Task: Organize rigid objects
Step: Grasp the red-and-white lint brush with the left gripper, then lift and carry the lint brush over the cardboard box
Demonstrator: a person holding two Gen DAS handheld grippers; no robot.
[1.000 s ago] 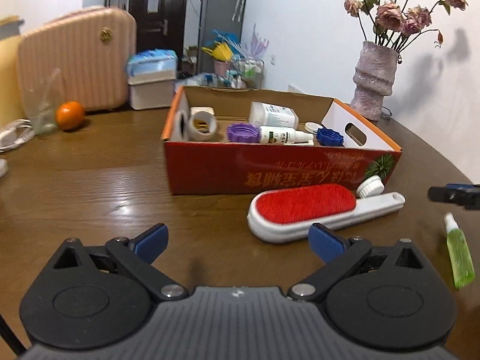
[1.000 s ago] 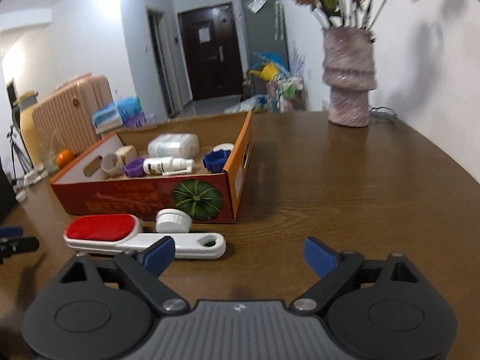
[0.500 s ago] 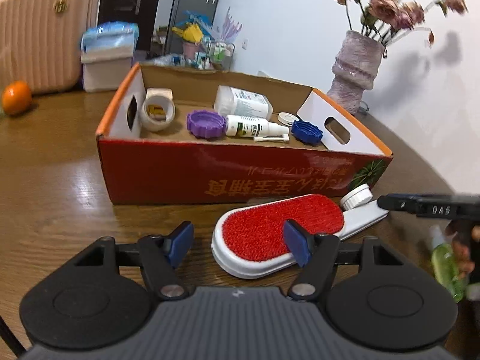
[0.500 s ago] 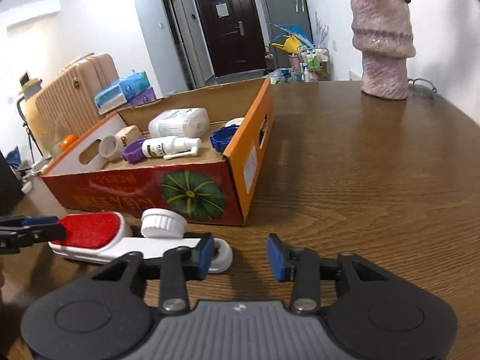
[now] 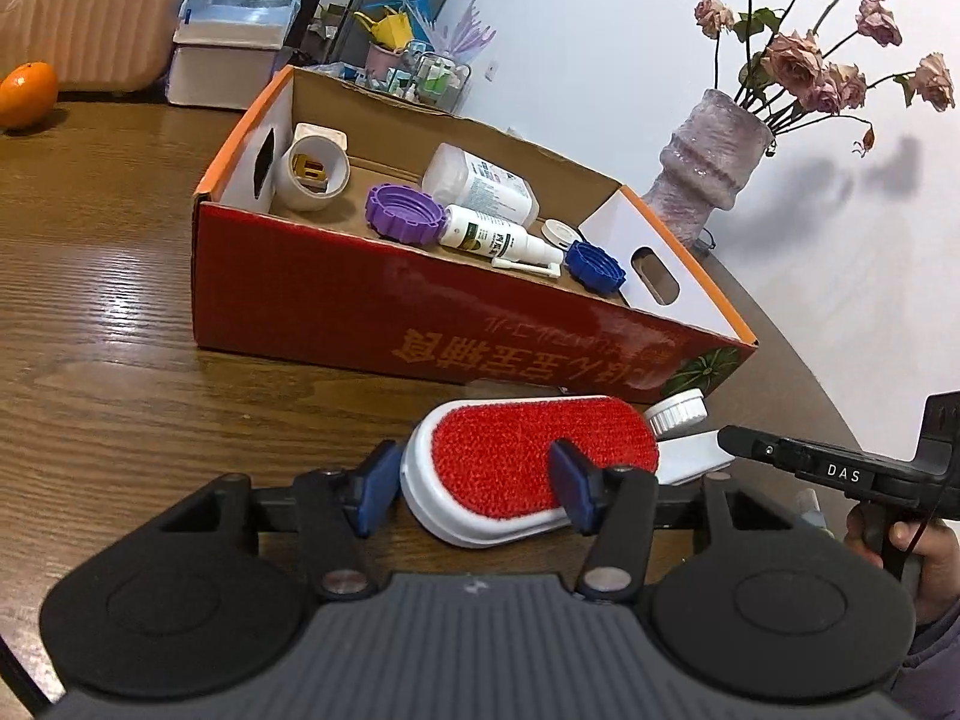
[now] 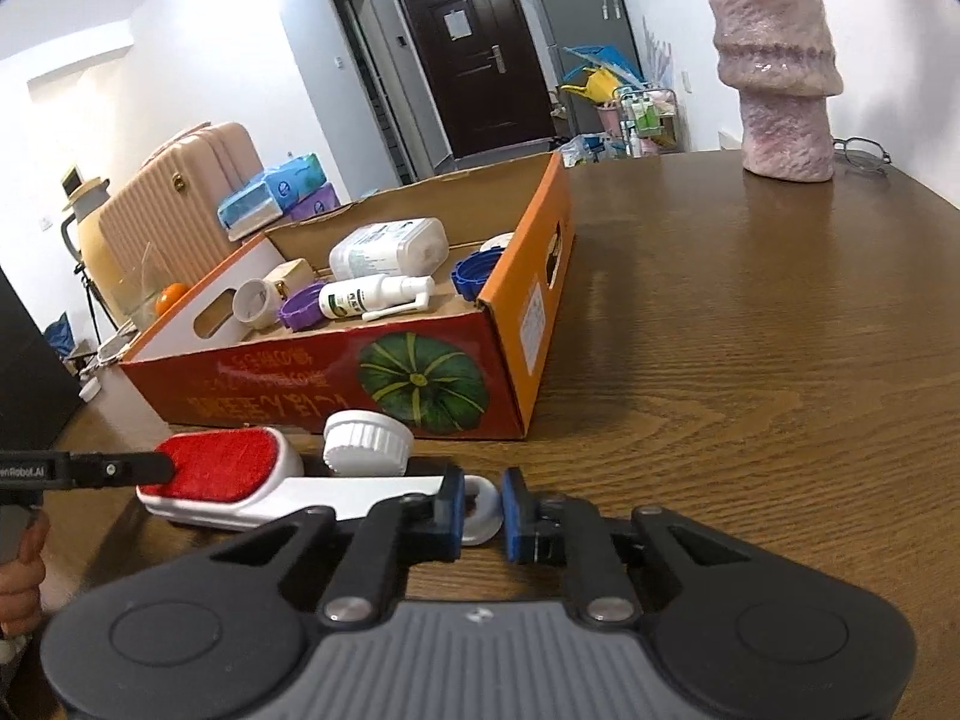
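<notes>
A white lint brush (image 5: 528, 474) with a red pad lies flat on the wooden counter (image 5: 108, 312), just in front of a red cardboard box (image 5: 420, 324). The left gripper (image 5: 474, 489) has its jaws around the brush's wide head; they have just been closing, and the blue pads stand against its two sides, though whether they press firmly is hard to judge from this angle. The right gripper (image 6: 483, 510) has come to the other end, its jaws narrowed to a small gap on the looped tip of the brush's handle (image 6: 480, 507), which sits between the pads. A white cap (image 6: 367, 443) rests on the counter between the brush and the box wall. Inside the box lie a purple lid (image 5: 403, 215), a blue lid (image 5: 594, 264), a spray bottle (image 5: 501, 240) on its side, a larger white bottle (image 5: 480, 189) and a roll of tape (image 5: 312, 171). A pink vase (image 5: 708, 168) of roses (rather faded ones) stands beyond the box.
</notes>
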